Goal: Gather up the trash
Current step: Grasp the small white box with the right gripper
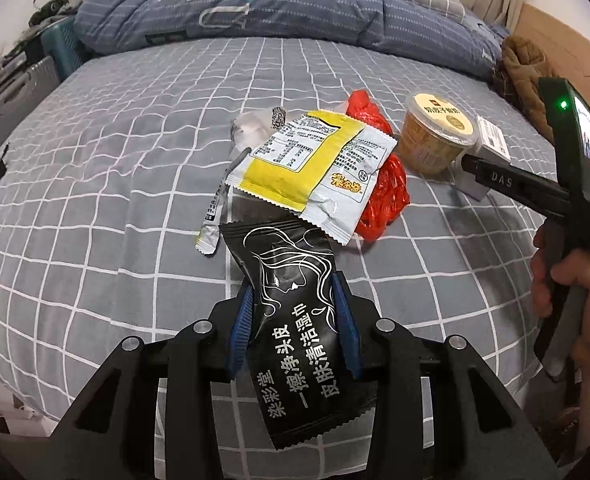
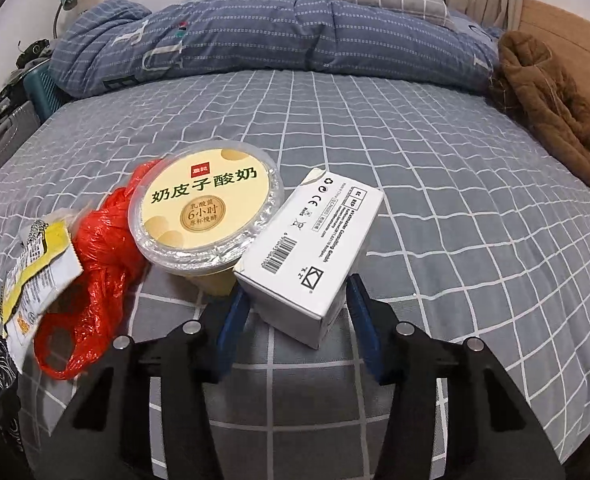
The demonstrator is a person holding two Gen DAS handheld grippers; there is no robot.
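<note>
My left gripper (image 1: 295,320) was clamped on a black wet-wipe packet (image 1: 295,320), lifted over the bed (image 1: 95,160). My right gripper (image 2: 295,304) had its pads pressed on a white box (image 2: 311,248) beside the yogurt cup (image 2: 203,216).

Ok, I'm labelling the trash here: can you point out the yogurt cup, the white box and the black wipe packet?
yogurt cup (image 2: 205,200): right wrist view, centre of its lid.
white box (image 2: 315,248): right wrist view, printed top face.
black wipe packet (image 1: 295,320): left wrist view, middle of its front.

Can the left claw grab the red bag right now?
Probably not. The left claw is already shut on the black packet, and the yellow wrapper lies over part of the red bag.
</note>
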